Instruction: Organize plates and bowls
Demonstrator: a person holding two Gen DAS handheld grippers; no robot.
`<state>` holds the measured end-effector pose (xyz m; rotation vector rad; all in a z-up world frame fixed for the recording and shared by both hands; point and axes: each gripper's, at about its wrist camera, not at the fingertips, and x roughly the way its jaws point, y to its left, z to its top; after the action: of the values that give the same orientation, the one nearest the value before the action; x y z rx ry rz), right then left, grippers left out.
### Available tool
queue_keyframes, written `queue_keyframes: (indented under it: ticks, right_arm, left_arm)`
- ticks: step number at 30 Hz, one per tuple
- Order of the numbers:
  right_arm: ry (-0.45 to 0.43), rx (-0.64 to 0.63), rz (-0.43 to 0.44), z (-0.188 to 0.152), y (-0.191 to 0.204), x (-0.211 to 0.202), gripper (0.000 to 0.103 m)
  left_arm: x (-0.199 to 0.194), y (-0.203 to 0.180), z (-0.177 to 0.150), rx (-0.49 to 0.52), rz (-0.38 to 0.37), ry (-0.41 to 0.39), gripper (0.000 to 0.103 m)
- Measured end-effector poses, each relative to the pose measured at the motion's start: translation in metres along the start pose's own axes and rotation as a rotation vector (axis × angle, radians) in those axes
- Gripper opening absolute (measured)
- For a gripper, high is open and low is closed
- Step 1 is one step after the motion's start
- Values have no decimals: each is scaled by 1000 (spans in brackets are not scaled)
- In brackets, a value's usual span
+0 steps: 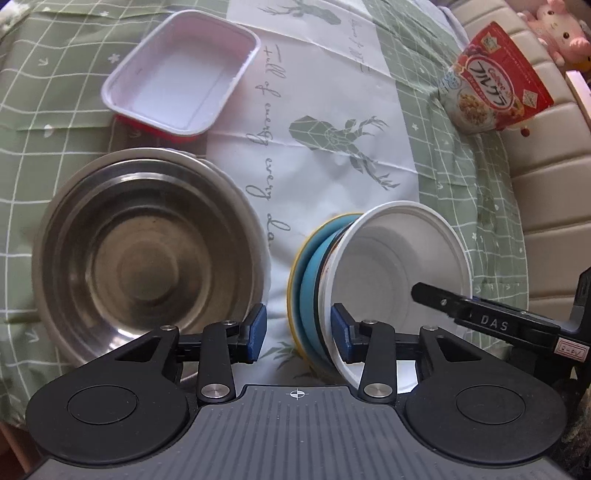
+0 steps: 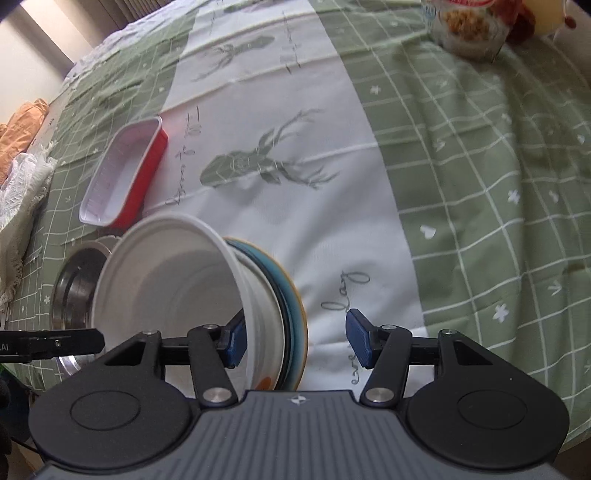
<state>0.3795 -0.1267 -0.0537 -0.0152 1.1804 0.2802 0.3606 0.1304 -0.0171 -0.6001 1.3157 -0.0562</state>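
Left fingers (image 1: 255,328) part-spread around tilted bowl stack (image 1: 369,280); right fingers (image 2: 234,341) straddle it, grip unclear.

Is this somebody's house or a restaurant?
Most likely a home, perhaps a dining or living room. The table wears a green checked tablecloth printed with deer, a cereal bag leans against a cushioned seat, and a pink plush toy sits behind it.
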Motion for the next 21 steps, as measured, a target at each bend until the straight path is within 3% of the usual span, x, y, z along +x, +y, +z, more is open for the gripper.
queue_keyframes:
  ticks: [2, 5, 7, 9, 14, 21]
  right_arm:
    - [-55, -9, -9, 12, 11, -16, 55]
    - [-127, -71, 15, 34, 42, -35, 55]
    - [-127, -134, 48, 47, 71, -36, 57]
    - [-59, -224, 84, 58, 110, -22, 64]
    - [140, -346, 99, 66, 186, 41, 64]
    - [261, -458, -91, 56, 227, 112, 64]
  left_arm:
    - [-18, 11, 3, -29, 24, -48, 38]
    - [-45, 28, 12, -84, 26, -124, 38]
    - [-58, 39, 14, -100, 40, -164, 38]
    - [-63, 54, 13, -125, 109, -172, 38]
    - [-55, 108, 3, -208, 252, -158, 38]
    - [-22, 152, -2, -270, 244, -92, 42]
